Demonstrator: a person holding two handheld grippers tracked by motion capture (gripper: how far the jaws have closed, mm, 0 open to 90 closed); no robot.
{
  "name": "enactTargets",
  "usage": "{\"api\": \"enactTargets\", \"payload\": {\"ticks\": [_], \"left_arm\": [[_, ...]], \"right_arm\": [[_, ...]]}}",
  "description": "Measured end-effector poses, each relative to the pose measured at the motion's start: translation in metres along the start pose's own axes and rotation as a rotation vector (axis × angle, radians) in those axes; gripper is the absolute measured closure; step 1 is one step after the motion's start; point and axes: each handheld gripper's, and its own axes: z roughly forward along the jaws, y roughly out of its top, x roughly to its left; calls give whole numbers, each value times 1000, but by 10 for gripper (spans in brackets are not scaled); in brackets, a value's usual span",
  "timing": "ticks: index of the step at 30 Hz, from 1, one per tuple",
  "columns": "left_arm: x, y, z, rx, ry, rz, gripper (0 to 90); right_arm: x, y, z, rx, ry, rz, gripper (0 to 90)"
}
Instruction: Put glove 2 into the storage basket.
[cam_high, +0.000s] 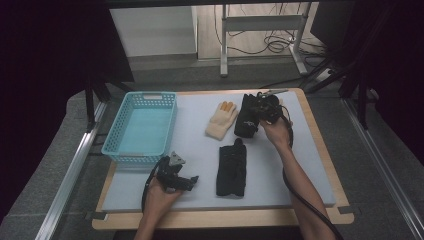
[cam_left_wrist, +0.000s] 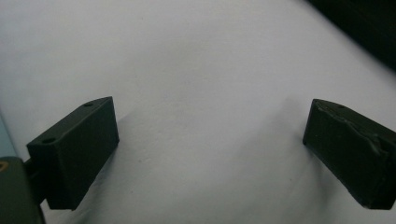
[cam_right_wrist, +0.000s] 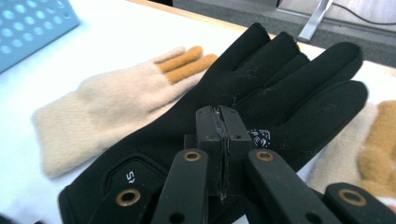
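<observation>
Your grey mat (cam_high: 300, 165) carries everything: blue basket (cam_high: 141, 125) far off to the left of your right gripper (cam_high: 265, 107), and level with the left gripper (cam_high: 176, 176), just beyond it. The thing in hand is the black glove (cam_right_wrist: 261, 93), pinched in the right gripper (cam_right_wrist: 223, 140), jaws clenched flat together on a fold of the palm fabric, fingers of the glove pointing away from the claw, cuff trailing back under it. So its long axis runs straight along the jaws, not across. The cream glove (cam_right_wrist: 107, 102) sits just left of the claw, partly under the black one; another cream piece (cam_right_wrist: 369, 154) peeks out to the right. A second black glove (cam_high: 231, 167) lies nearer you, between both claws. Left gripper (cam_left_wrist: 205, 154) is released, jaws wide apart over bare mat, nothing between them. Basket is closer to your left hand, but the right holds the glove, so the carry probably goes leftward across the mat.
</observation>
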Motion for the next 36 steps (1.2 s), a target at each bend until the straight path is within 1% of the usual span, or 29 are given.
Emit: {"api": "enactTargets", "payload": {"ticks": [3,5,8,12,19,22,28,34,36], "left_arm": [[0,0,0,0,0,0,38],[0,0,0,0,0,0,38],[0,0,0,-1,-1,-2,37],[0,0,0,-1,-1,-2,37],[0,0,0,0,0,-2,37],[0,0,0,0,0,-1,38],[0,0,0,-2,1,-2,37],[0,0,0,-5,1,-4,37],[0,0,0,-3,1,-2,37]], "right_arm": [[4,3,-11,-18,22,2,877],[7,5,-18,-26,40,12,877],[13,6,-28,-29,58,1,877],[26,2,-41,-18,83,-20,876],[53,-15,-63,-12,145,-25,876],[68,-23,-71,-8,169,-24,876],[99,-38,-88,-10,218,-42,876],[121,-52,-99,9,236,-55,875],[127,-58,-100,28,234,-54,875]]}}
